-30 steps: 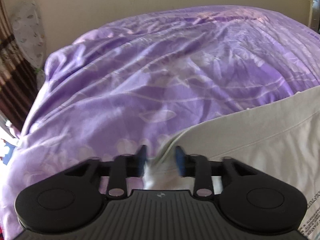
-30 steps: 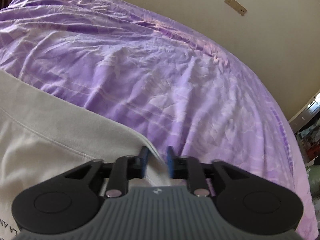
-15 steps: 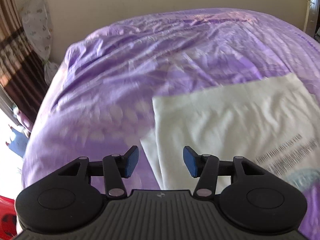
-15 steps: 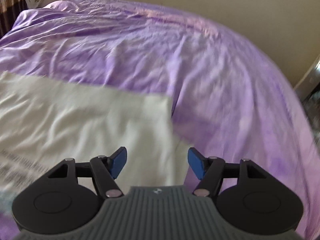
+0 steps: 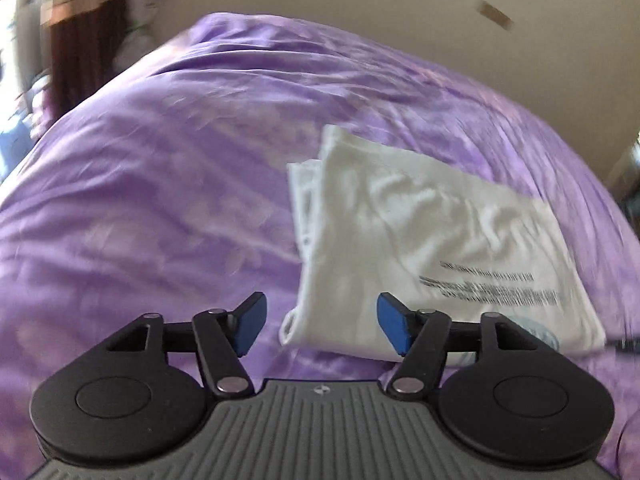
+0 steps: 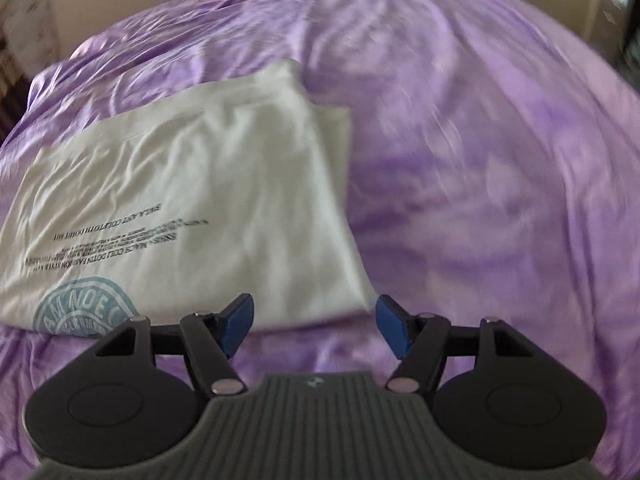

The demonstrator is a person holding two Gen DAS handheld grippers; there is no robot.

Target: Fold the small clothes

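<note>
Two empty claws, folded white shirt [image 5: 420,240], purple bedsheet [image 5: 160,200]

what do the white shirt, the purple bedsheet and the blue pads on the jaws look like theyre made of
White shirt: looks like soft matte knit cotton; it lies in loose wrinkles, with flat printed lettering.
Purple bedsheet: thin woven fabric with a slight sheen, maybe satin or polyester; creases catch the light.
Blue pads: appear to be matte rubber or soft plastic; motion blur leaves it open.
</note>
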